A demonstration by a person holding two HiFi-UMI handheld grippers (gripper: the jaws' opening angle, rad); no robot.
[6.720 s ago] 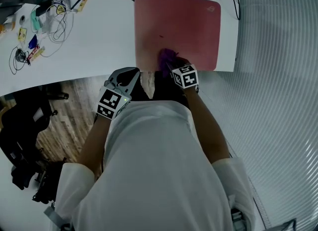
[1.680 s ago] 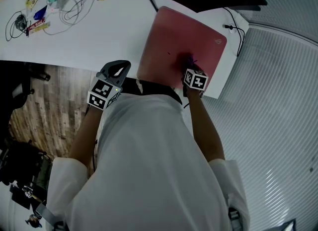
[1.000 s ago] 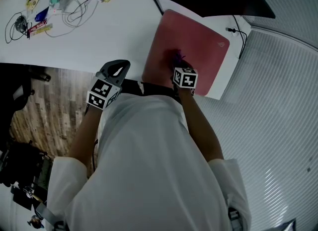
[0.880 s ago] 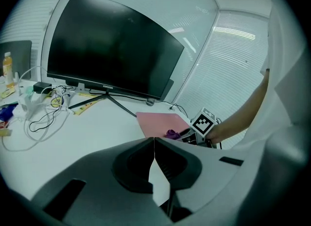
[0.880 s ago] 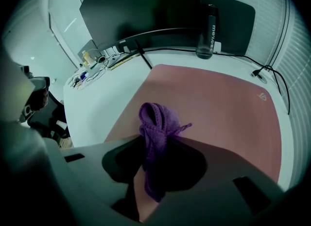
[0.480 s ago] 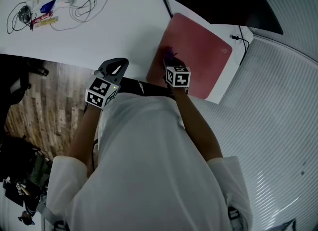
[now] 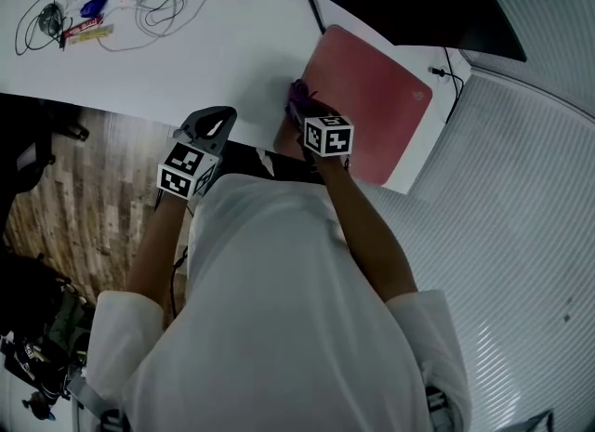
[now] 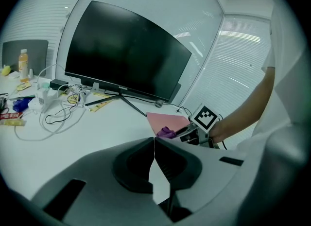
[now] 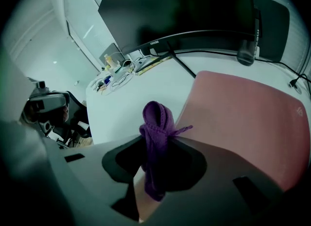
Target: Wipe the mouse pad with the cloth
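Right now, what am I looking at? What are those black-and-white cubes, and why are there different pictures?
There is no robot here. A person in a white shirt holds a two-jaw grabbing tool in each hand, and the black-and-white checkered cubes are part of those tools. The head view comes from a camera on the person's head, looking down. The two gripper views come from small cameras riding on each tool, looking along its jaws. On the white desk lie a pink rectangular mouse pad and, farther off, some tangled cables. A big dark curved monitor stands behind. The right gripper pinches a purple knitted cloth near the pad's left edge. The left gripper is shut, with nothing in it.
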